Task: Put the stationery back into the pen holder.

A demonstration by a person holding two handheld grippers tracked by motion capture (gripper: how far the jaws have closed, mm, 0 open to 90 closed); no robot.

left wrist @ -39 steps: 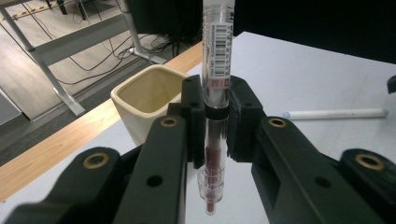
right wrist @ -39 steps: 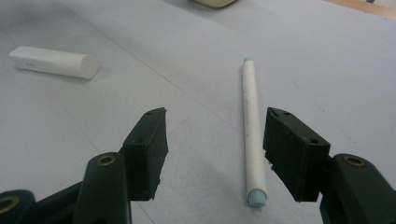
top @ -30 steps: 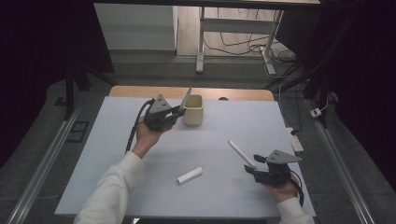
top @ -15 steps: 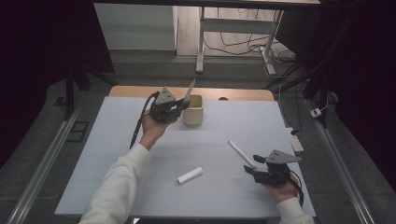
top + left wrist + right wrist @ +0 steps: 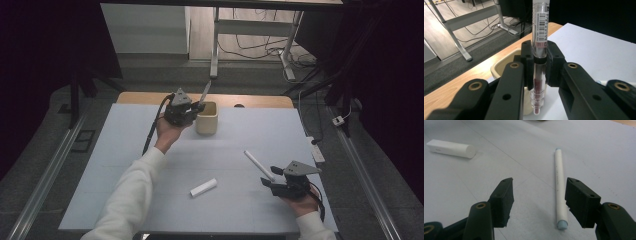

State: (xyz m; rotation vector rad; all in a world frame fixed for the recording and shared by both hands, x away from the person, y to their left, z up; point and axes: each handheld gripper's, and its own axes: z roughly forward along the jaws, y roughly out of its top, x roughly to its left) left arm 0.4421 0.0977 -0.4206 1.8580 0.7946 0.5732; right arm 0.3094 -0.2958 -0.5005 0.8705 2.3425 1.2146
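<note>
We log the left gripper [image 5: 192,107] with its black jaws clenched on a clear plastic sample tube with a barcode label and dark red contents [image 5: 539,50]; the pads press on the tube at mid-length, so that its capped upper part rises well above the fingers [image 5: 555,62] and its rounded lower tip hangs below them. In the high view that tube [image 5: 204,92] leans above the rim of a squat beige cup [image 5: 207,119], which stands just beyond and beside the left fingertips; in the left gripper view the cup [image 5: 504,67] sits directly behind the jaws. We record the right gripper [image 5: 537,202] with its jaws released and standing wide, nothing between the pads. A slim white tube with pale blue ends [image 5: 560,192] lies flat on the pale grey tabletop [image 5: 260,135], just inside the right-hand finger [image 5: 581,202] of that gripper and apart from it, its length running away from the fingertips. A short white cylinder [image 5: 450,148] lies well beyond the left-hand finger, off to its far side. In the high view the right gripper [image 5: 272,183] rests low at the near edge, the slim tube [image 5: 259,165] just ahead of it and the short cylinder [image 5: 203,187] between the two hands.
</note>
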